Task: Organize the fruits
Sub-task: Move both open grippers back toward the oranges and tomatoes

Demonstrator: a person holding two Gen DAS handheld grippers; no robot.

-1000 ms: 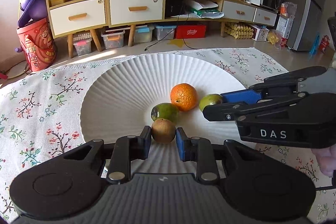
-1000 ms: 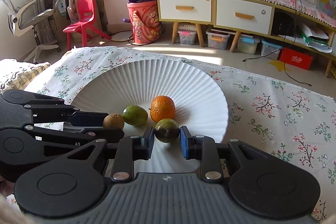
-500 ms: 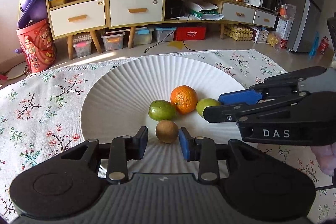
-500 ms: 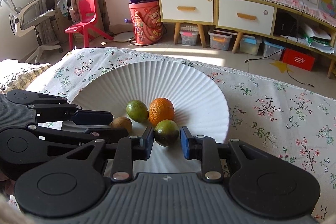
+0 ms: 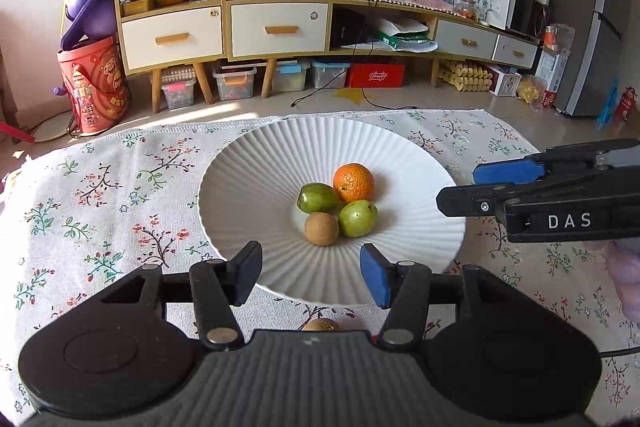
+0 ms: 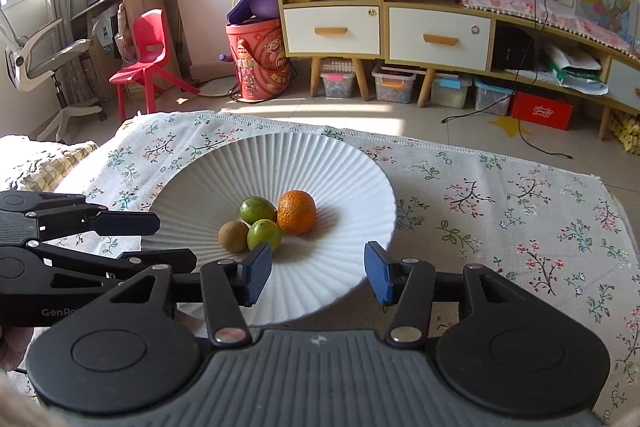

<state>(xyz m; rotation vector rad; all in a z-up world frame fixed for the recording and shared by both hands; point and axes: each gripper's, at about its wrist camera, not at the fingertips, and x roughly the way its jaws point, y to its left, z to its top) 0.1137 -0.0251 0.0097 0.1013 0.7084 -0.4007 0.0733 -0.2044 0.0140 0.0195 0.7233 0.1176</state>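
Note:
A white ribbed plate point(image 5: 260, 179) point(image 6: 200, 183) on the floral cloth holds an orange point(image 5: 353, 182) point(image 6: 297, 211), two green fruits point(image 5: 317, 197) point(image 5: 357, 218) point(image 6: 258, 209) point(image 6: 264, 235) and a brown kiwi point(image 5: 321, 228) point(image 6: 233, 236), all clustered together. My left gripper point(image 5: 311, 273) is open and empty, above the plate's near rim. My right gripper point(image 6: 318, 274) is open and empty, also near the rim. Another brown fruit point(image 5: 321, 324) peeks out under my left gripper, off the plate.
The floral tablecloth point(image 5: 100, 195) point(image 6: 500, 211) covers the table. My right gripper shows at the right of the left wrist view point(image 5: 460, 187); my left gripper shows at the left of the right wrist view point(image 6: 160, 239). Cabinets and storage boxes stand on the floor beyond.
Both grippers opened, released the kiwi and the green fruit onto the plate, and pulled back toward me. The fruits now rest together in the plate's middle.

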